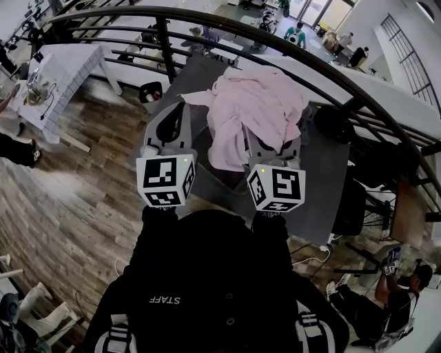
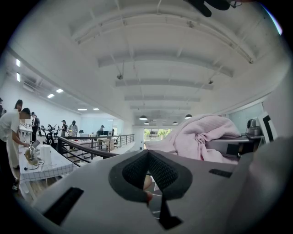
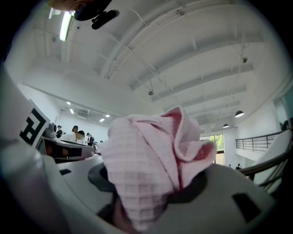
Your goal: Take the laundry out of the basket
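**A:** What is the big grey thing?

**B:** That is the worktop (image 1: 324, 193). It is at 12 o'clock from the person, next to a dark rail (image 1: 207, 12).

**A:** Where is the laundry?

**B:** It is a pink towel (image 1: 258, 103). It hangs all bunched up in the air over the worktop. I can't see a basket.

**A:** Who holds it?

**B:** The right gripper (image 3: 155, 187) does. Its jaws pinch tight on a fold of the towel.

**A:** And the other one?

**B:** The left gripper (image 2: 147, 157) is up at 9 o'clock from the towel. Its jaws are pressed together with nothing in them.

**A:** So which step is this?

**B:** I think it is the lifting-out step, and the towel looks well up. Next it needs a spot to land, maybe the worktop. Then the right jaws must let go. The left jaws could open and catch the loose end first.
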Motion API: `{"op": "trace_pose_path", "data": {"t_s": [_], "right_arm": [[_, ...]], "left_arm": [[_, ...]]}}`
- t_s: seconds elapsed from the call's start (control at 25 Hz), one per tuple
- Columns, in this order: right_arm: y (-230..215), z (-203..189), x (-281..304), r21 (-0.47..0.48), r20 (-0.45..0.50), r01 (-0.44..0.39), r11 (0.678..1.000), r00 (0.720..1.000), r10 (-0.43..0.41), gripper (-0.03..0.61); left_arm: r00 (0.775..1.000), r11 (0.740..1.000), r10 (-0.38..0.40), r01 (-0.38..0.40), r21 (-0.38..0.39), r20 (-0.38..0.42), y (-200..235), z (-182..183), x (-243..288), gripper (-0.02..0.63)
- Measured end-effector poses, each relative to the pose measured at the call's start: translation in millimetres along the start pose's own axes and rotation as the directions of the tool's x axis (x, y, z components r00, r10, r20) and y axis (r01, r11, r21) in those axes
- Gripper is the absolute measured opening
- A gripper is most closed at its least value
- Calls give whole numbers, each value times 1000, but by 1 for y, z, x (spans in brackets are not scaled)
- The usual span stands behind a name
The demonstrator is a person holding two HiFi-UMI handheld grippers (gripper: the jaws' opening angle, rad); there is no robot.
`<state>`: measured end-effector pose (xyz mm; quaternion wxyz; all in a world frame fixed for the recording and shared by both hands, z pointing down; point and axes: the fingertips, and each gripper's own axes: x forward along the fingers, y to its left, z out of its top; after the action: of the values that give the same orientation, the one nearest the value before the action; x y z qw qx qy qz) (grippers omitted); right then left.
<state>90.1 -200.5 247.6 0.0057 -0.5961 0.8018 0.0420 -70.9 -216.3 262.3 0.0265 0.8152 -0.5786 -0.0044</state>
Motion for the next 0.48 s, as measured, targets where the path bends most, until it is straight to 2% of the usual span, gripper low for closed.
{"op": "trace_pose_path", "data": {"t_s": [0.48], "right_arm": [[-3, -4, 1, -2, -10, 4, 1000, 1000, -4, 279]], "left_arm": [[1000, 1000, 3, -3, -4, -14, -2, -4, 2, 0]]}}
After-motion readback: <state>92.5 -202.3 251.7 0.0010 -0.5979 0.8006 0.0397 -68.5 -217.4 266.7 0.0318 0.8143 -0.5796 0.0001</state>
